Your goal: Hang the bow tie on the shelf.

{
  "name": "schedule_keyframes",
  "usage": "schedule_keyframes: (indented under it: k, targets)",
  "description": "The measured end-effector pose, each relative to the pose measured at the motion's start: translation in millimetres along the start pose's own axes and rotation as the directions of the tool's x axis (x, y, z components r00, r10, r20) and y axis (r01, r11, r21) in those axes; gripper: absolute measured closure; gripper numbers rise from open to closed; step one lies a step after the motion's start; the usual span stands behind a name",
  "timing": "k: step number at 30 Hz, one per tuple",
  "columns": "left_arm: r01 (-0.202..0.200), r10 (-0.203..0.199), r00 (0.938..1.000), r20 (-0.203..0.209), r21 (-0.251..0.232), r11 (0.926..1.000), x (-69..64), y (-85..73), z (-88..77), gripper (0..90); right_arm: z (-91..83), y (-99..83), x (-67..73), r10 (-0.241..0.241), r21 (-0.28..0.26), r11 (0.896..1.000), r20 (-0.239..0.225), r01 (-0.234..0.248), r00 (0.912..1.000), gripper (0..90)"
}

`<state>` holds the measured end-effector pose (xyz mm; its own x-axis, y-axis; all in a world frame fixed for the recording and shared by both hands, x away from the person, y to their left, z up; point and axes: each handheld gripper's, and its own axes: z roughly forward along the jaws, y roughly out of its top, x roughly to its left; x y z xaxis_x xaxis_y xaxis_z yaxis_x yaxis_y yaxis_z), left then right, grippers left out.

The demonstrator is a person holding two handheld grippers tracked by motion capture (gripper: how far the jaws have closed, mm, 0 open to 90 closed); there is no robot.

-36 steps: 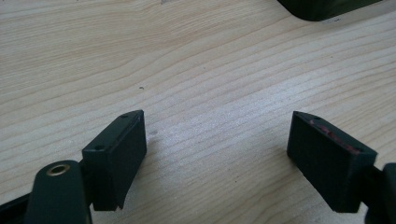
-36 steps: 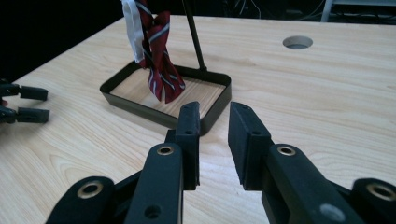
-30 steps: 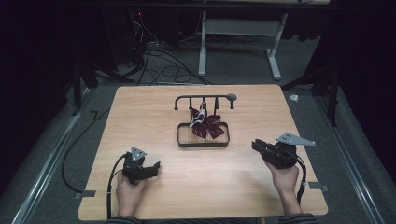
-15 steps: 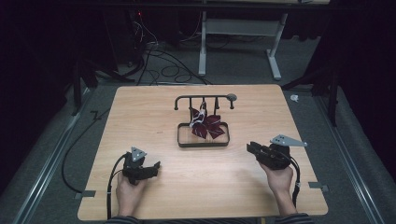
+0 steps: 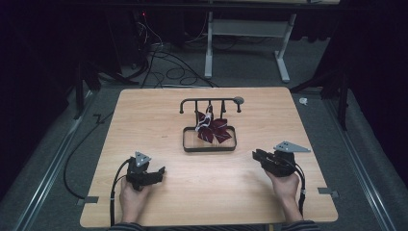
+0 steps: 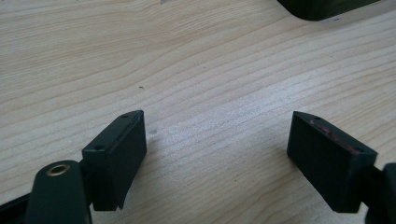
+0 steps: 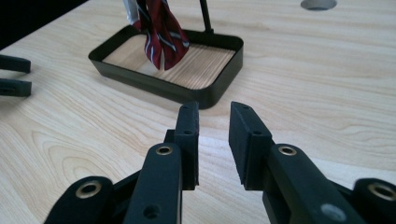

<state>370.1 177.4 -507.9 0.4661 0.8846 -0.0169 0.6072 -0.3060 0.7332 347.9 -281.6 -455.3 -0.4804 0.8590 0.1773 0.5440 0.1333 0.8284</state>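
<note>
A dark red striped tie [image 5: 212,130] hangs from a black rack [image 5: 210,101] over a black tray [image 5: 210,147] at the table's middle. My right gripper [image 5: 255,155] rests right of the tray, pointing left toward it. In the right gripper view its jaws [image 7: 215,108] stand open by a narrow gap with nothing between them, with the tray [image 7: 154,83] and tie [image 7: 159,32] just ahead. My left gripper [image 5: 161,171] lies near the front left, held by a hand. Its jaws [image 6: 217,119] are wide open over bare wood.
The wooden table [image 5: 144,120] has a round grey disc [image 5: 238,100] at the rack's right end. Cables [image 5: 159,57] and a white desk frame [image 5: 245,43] stand on the floor behind. A tray corner [image 6: 322,7] is at the top of the left gripper view.
My right gripper has edged a little to the left, toward the tray. The left gripper has stayed where it was.
</note>
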Motion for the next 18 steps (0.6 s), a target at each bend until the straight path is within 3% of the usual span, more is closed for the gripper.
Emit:
schedule_keyframes:
  k: [18]
  targets:
    - [0.000,0.000,1.0000,0.000,0.000,1.0000,0.0,0.0,0.0,20.3,25.6,-9.4,-1.0,0.008,0.071,0.997,0.012,-0.009,0.9999,73.9]
